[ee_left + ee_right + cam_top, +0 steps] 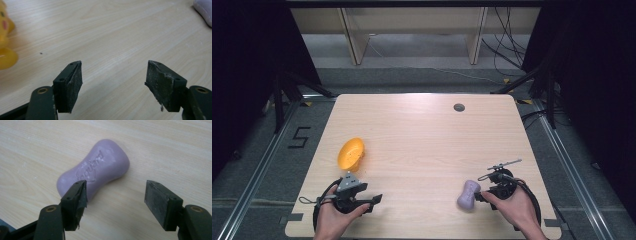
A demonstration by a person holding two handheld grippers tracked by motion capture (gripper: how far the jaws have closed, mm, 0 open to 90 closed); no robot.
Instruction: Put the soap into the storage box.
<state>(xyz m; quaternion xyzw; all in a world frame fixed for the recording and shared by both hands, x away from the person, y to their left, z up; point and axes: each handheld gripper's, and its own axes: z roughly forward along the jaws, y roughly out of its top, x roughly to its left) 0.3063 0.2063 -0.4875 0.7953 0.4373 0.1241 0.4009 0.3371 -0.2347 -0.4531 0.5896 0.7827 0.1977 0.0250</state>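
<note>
The light wooden worktop [422, 145] stands on grey flooring. The purple soap bar [96, 167] lies flat near the released right gripper [116, 197]. The left gripper [113, 80] is released, empty.

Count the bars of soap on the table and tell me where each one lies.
1. The purple soap bar lies on the table near its front edge, just ahead of the right tongs, whose jaws stand open and not gripping it.
</note>
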